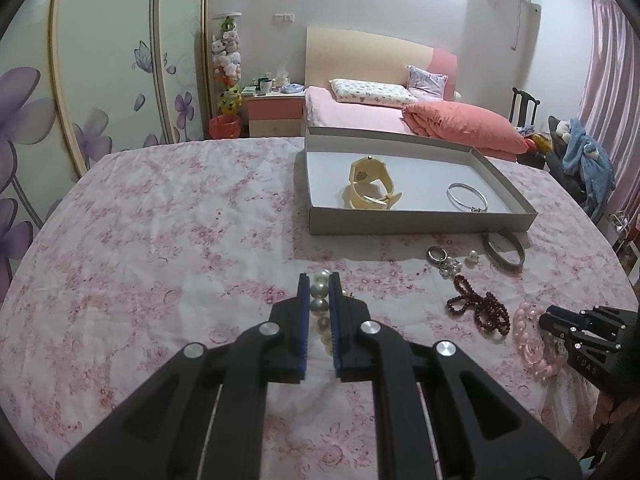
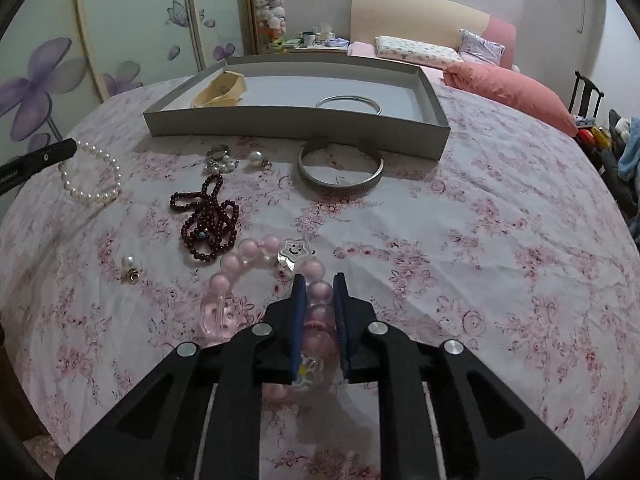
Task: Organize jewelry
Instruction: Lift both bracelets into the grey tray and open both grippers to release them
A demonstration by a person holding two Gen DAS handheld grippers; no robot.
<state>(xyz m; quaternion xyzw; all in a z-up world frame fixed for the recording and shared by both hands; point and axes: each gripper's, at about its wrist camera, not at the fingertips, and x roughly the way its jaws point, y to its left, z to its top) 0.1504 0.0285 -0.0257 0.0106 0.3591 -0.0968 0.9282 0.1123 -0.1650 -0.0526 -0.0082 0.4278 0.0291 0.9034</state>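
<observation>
- Lying on the floral cloth [image 2: 460, 248], the pink bead bracelet [image 2: 256, 276] has its near side between the blue pads of the right gripper [image 2: 319, 280]; the jaws are narrowed around those beads and look to be touching them, though a firm clamp cannot be confirmed.
- The pearl bracelet [image 1: 322, 304] runs between the fingers of the left gripper [image 1: 319, 278], whose jaws are likewise drawn close on either side of the pearls; contact looks likely but is not certain.
- Just beyond the pink beads lie a dark red bead strand [image 2: 208, 216], a pearl earring [image 2: 130, 268] to its left, a ring cluster [image 2: 222, 158] and a wide silver bangle [image 2: 340, 170].
- The grey tray [image 2: 296, 128] sits behind these, holding a cream cuff [image 2: 220, 90] at left and a thin silver bangle [image 2: 348, 103] at right.
</observation>
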